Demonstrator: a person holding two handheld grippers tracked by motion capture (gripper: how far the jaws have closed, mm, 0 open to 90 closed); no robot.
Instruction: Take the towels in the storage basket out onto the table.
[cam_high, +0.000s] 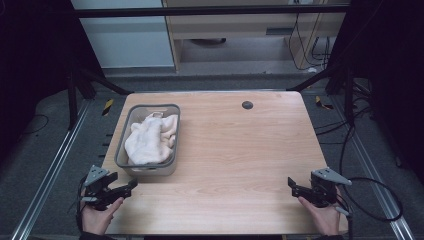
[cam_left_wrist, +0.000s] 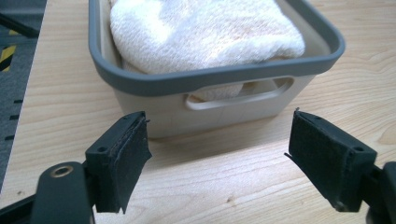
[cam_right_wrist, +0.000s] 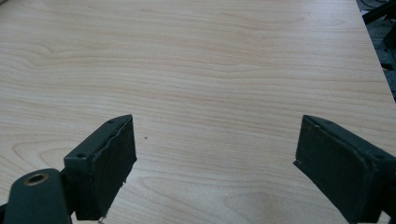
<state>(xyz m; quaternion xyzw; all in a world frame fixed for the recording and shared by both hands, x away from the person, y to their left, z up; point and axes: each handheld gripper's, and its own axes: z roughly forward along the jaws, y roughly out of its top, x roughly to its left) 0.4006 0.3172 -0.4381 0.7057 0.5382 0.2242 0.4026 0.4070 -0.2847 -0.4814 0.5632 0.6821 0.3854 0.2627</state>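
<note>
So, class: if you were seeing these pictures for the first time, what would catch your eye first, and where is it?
A grey-rimmed basket on the left of the wooden table stands out, heaped with a crumpled white cloth. At the near edge the left gripper and the right gripper are both open and hold nothing.

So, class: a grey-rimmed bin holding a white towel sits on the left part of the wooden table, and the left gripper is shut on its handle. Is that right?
Not quite. The left gripper is open, its jaws apart and short of the bin, as the left gripper view shows. The white towel in it and the bin's place on the table are right.
</note>
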